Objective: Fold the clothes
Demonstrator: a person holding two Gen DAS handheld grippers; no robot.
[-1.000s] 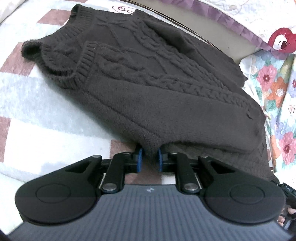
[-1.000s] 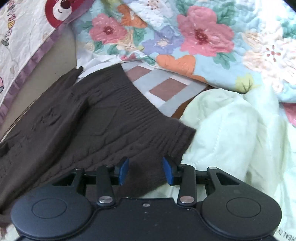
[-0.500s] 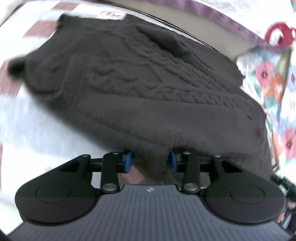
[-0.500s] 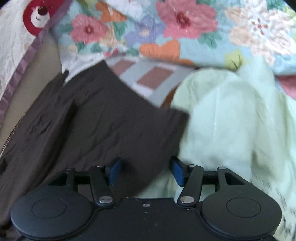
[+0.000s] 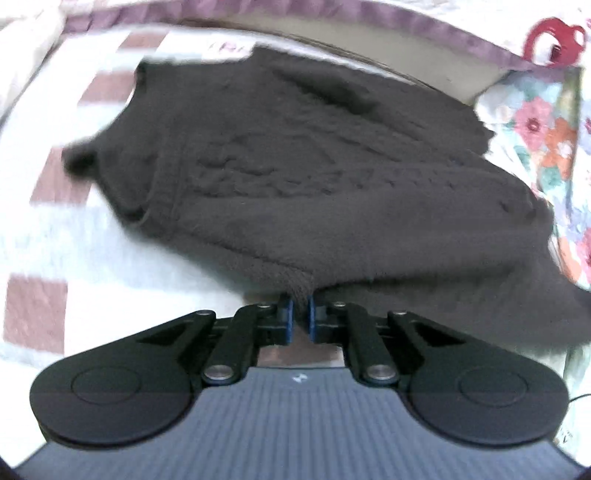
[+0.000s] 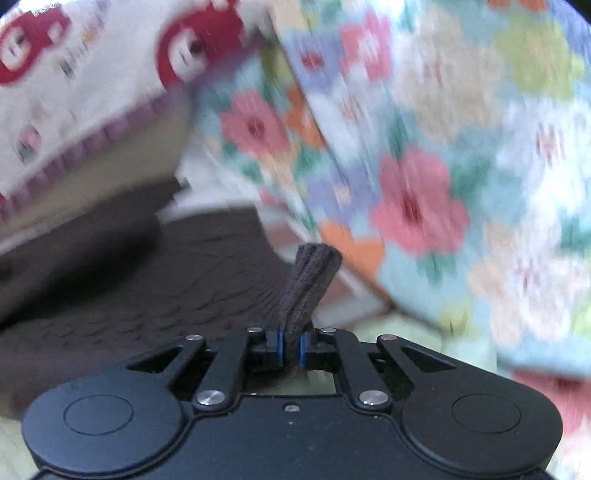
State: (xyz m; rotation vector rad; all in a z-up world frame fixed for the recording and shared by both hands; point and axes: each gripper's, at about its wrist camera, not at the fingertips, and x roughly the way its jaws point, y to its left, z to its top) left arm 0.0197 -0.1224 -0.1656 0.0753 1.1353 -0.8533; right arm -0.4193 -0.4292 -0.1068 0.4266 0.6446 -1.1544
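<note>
- Left wrist view: the left tongs (image 5: 299, 319) are pinched nearly closed on the near edge of the dark brown cable-knit sweater (image 5: 295, 177). The knit bunches into a small peak right at the blue pads.
- The sweater lies spread ahead of them on a bed cover (image 5: 55, 236) checked in white and reddish brown. It seems already folded partway, with thicker layers along the near edge. Gripping that edge probably serves to lift it and carry it over the rest for the next fold.
- Around it here: a purple-trimmed quilt (image 5: 406, 26) across the far side and a floral quilt (image 5: 546, 122) touching the sweater's right edge. That floral quilt crowds the right side and could catch the knit as it turns over.
- Right wrist view: the right tongs (image 6: 291, 349) are clamped narrow on a ribbed corner of the sweater (image 6: 308, 288), which stands up from the pads as a twisted tuft. The rest of the garment trails down to the left.
- With both near corners held, the edge should rise evenly.
- Close on the right, the floral quilt (image 6: 424, 166) fills much of this view, blurred. Pale green fabric (image 6: 413, 328) shows just beyond the tongs. Both lie near the path and leave little room on that side.
</note>
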